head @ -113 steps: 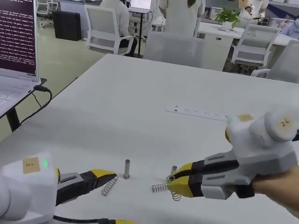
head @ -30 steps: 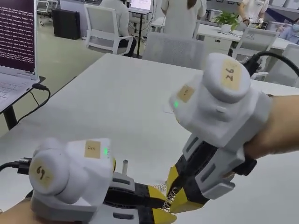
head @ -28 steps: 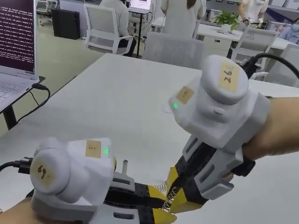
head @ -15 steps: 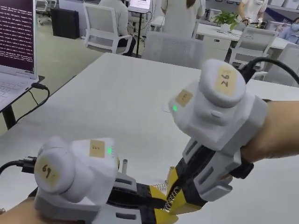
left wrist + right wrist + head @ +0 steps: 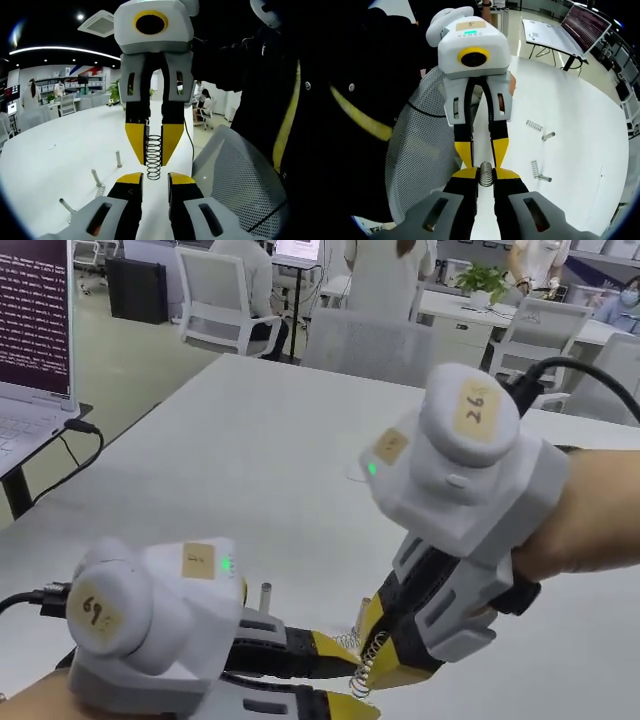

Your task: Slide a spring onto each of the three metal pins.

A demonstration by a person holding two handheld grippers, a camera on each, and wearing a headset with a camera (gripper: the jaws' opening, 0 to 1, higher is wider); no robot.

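Note:
My right gripper (image 5: 386,648) (image 5: 486,175) is shut on a small steel spring (image 5: 367,660) (image 5: 486,176), which it holds above the white table (image 5: 250,460). In the left gripper view the spring (image 5: 154,167) hangs from the right gripper (image 5: 154,150), and its free end is just above my left gripper (image 5: 155,178). My left gripper (image 5: 345,676) (image 5: 482,161) faces it tip to tip, open. Three upright pins (image 5: 119,159) (image 5: 95,177) (image 5: 66,205) stand on the table. One pin (image 5: 265,597) shows beside the left gripper. Two loose springs (image 5: 534,125) (image 5: 535,168) lie by pins (image 5: 548,135) (image 5: 543,178).
An open laptop (image 5: 35,330) sits on a stand at the left, with its cable trailing down. White office chairs (image 5: 215,300) and desks stand beyond the table's far edge. A grey mesh chair (image 5: 235,175) and the person's dark clothing are close behind the grippers.
Since 3.8 s ago both grippers have risen off the table and turned to face each other, the right one carrying a spring. Over the last second they have barely shifted.

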